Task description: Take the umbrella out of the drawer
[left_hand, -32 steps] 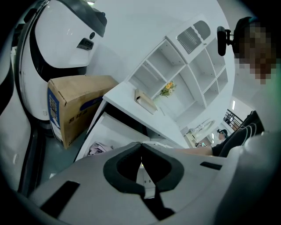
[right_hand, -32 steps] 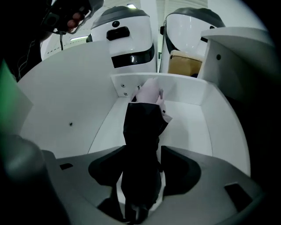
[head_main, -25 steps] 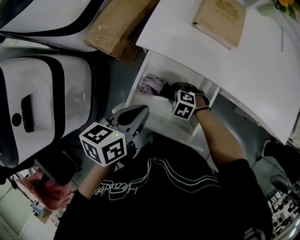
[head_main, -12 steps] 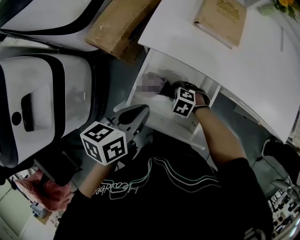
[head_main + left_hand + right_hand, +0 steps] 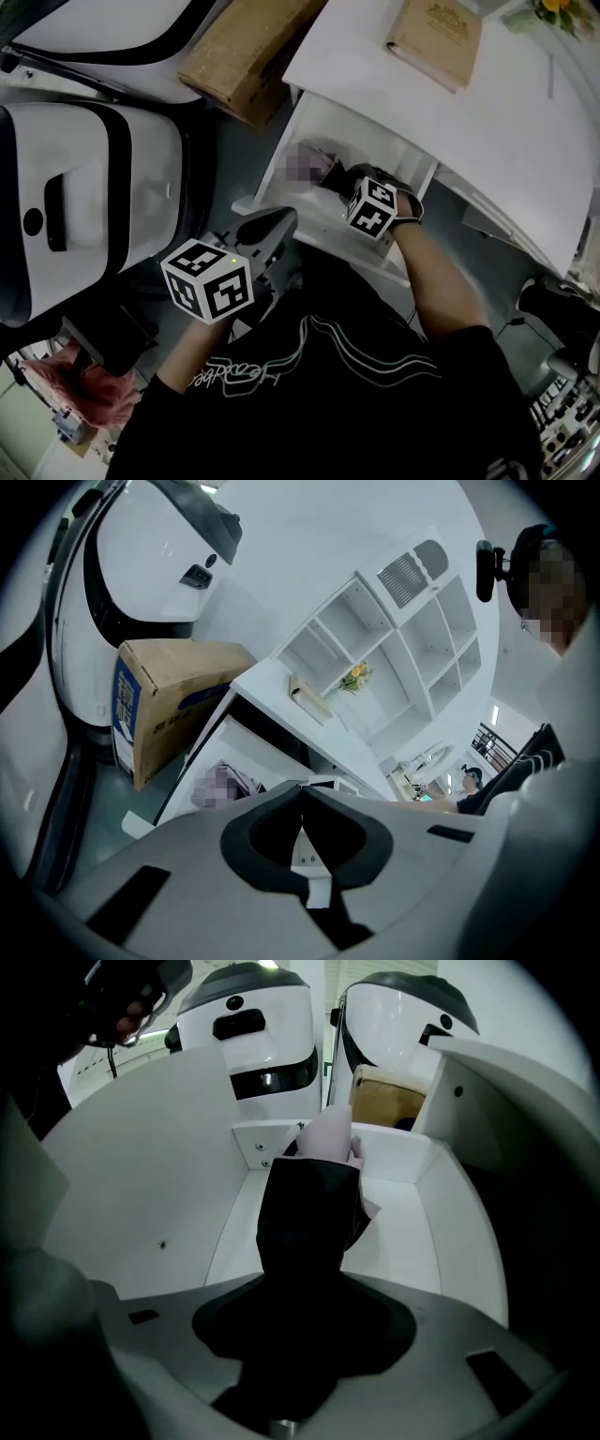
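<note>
The umbrella (image 5: 309, 1213), folded and black, lies in the open white drawer (image 5: 412, 1241). Its near end runs down between the jaws of the right gripper (image 5: 305, 1321). Those jaws are closing, and the black fabric fills the gap from side to side, so the gripper looks clamped on the umbrella. In the head view the umbrella (image 5: 333, 175) sits mid-frame, just left of the right gripper (image 5: 352, 187), inside the drawer (image 5: 375, 141) under the edge of the white worktop (image 5: 487, 141).

A pale pink piece (image 5: 333, 1138) touches the umbrella's far end. I cannot tell whether it belongs to the umbrella or is a separate thing.

The main risk, as I judge it, is a hold on loose fabric and not on the stiff core. The folds could give and the umbrella could slide back down as it is lifted. A steep pull could also catch its far end on the drawer's wall or on the worktop edge overhanging it. If the pink piece is separate, it may be dragged out too.

The left gripper (image 5: 302, 794), at the lower left of the head view, has its jaws together on nothing and is held clear of the drawer. Nothing steadies the drawer, so a snag could jerk it on its runners.
</note>
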`<move>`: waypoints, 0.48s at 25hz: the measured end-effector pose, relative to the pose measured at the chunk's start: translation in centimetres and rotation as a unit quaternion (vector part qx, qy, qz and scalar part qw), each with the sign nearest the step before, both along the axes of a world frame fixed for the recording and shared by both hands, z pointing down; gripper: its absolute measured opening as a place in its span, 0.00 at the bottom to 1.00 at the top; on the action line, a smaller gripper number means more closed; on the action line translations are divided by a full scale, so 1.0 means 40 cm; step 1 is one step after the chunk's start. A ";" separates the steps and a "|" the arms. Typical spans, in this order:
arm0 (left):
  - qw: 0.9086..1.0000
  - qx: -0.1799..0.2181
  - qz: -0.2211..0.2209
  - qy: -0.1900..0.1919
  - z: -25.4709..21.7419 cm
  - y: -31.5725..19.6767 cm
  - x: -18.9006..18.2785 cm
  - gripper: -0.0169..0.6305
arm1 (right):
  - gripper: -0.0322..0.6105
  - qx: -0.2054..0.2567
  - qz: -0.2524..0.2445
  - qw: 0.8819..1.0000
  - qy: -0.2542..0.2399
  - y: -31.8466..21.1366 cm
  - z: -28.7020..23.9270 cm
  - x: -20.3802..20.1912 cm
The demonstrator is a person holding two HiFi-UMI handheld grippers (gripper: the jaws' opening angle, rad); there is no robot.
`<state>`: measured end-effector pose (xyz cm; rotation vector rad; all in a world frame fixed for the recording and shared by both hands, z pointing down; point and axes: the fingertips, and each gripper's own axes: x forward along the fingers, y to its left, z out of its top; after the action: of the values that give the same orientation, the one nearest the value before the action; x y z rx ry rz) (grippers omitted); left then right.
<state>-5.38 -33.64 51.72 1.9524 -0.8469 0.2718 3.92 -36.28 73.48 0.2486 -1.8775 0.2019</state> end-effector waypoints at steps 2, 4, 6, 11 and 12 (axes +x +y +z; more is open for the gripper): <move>1.000 0.007 0.000 0.003 -0.014 0.019 -0.005 0.06 | 0.37 0.013 0.011 1.000 -0.003 0.004 -0.040 0.004; 1.000 0.015 0.003 0.004 -0.030 0.044 -0.010 0.06 | 0.37 0.027 0.025 0.999 -0.010 0.012 -0.086 0.004; 1.000 0.024 0.007 0.004 -0.050 0.068 -0.014 0.06 | 0.37 0.038 0.039 0.998 -0.022 0.026 -0.138 0.000; 0.998 0.055 0.019 0.008 -0.126 0.138 -0.017 0.06 | 0.37 0.071 0.058 0.995 -0.050 0.085 -0.297 -0.013; 0.998 0.062 0.023 0.008 -0.144 0.156 -0.017 0.06 | 0.37 0.083 0.061 0.993 -0.054 0.099 -0.334 -0.013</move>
<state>-6.06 -27.42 45.97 2.0881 -0.8267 0.2352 3.40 -32.31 60.12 0.4758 -1.9898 0.1433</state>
